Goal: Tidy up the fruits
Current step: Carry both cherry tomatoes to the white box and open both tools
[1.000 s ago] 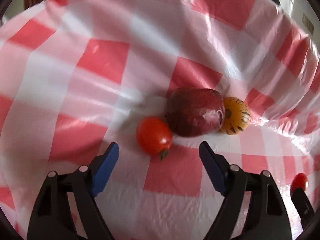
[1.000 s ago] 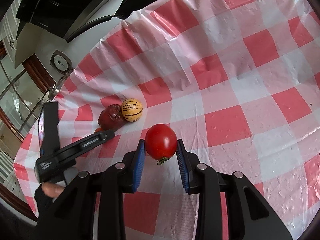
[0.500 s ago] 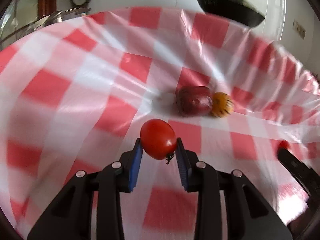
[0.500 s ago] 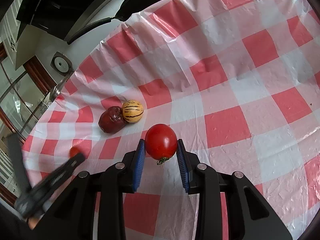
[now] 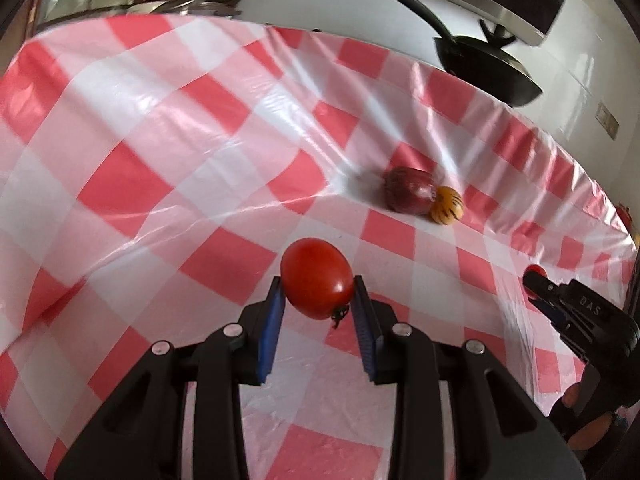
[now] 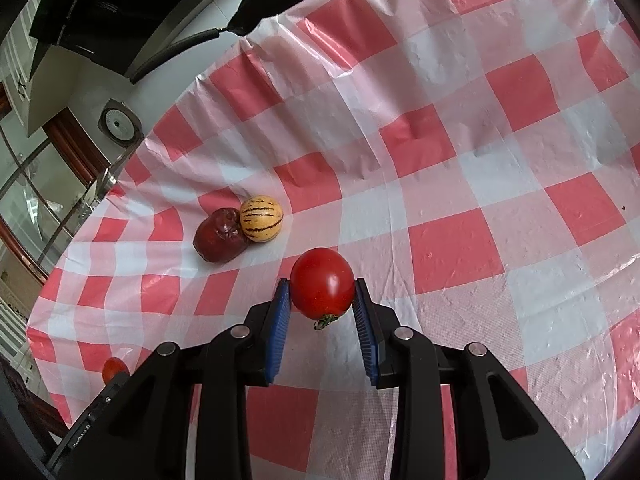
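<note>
2 tomatoes are clamped, 1 in our left gripper (image 5: pixel 318 304) and 1 in our right gripper (image 6: pixel 322 306). Squeezing harder could split either; the dark fruit (image 6: pixel 219 240) sits at 10 o'clock.

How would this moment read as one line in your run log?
left gripper: shut on tomato | right gripper: shut on second tomato | two fruits on cloth

Two red tomatoes (image 5: pixel 316 278) (image 6: pixel 322 283) are hanging clamped, stems down; dark red fruit (image 6: pixel 219 237) is touching striped yellow fruit (image 6: pixel 261 218).
</note>
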The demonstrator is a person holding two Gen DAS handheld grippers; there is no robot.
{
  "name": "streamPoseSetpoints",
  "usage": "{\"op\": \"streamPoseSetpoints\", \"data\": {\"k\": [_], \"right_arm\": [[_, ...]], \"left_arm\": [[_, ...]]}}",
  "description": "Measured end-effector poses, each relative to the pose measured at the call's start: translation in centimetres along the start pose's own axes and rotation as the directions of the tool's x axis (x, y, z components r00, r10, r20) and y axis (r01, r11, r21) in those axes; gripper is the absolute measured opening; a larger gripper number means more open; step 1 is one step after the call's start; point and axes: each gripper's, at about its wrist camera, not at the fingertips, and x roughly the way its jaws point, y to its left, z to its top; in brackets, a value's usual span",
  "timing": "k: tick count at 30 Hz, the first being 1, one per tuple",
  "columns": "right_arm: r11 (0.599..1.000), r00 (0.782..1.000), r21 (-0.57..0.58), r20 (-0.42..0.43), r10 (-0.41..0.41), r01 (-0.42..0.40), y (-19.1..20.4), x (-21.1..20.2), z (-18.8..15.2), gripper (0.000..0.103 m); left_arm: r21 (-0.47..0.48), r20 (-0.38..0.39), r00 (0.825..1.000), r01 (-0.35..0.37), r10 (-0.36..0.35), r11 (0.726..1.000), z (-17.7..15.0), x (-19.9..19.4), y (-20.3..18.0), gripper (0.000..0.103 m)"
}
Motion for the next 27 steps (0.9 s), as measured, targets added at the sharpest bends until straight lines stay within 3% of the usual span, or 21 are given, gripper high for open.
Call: {"op": "streamPoseSetpoints", "data": {"k": [4,9,12,20,27], "right_arm": [[1.000,1.000,0.002,-0.007,-0.008,0.008,-0.1,0.1,0.0,0.032],[1.000,1.000,0.014,0.001,-0.005,0.005,-0.2,-0.2,0.1,0.032],[1.000,1.000,0.015,-0.003,-0.003,0.003,-0.3,-0.2,0.1,0.032],[0.998,0.997,-0.031,-0.065,0.043,-0.045,0.7,-1.0,-1.0,0.032],[0.990,0.990,-0.122,-0.127,0.057,-0.073,3.9,-4.0,-5.4,0.032]], "left_arm": [[-0.036,0.023,1.000,-0.012,0.013,0.999,-0.2,-1.1,1.1,0.034],[-0.137,0.064,0.998,-0.013,0.022,0.991,-1.8,-6.1,4.0,0.034],[-0.132,0.064,0.998,-0.017,0.025,0.991,-3.2,-9.3,5.5,0.034],[-0.076,0.063,0.985,-0.153,0.158,0.985,-7.7,-19.2,11.8,0.034],[-0.155,-0.035,0.963,-0.268,0.266,0.951,-13.3,-22.4,18.7,0.034]]}}
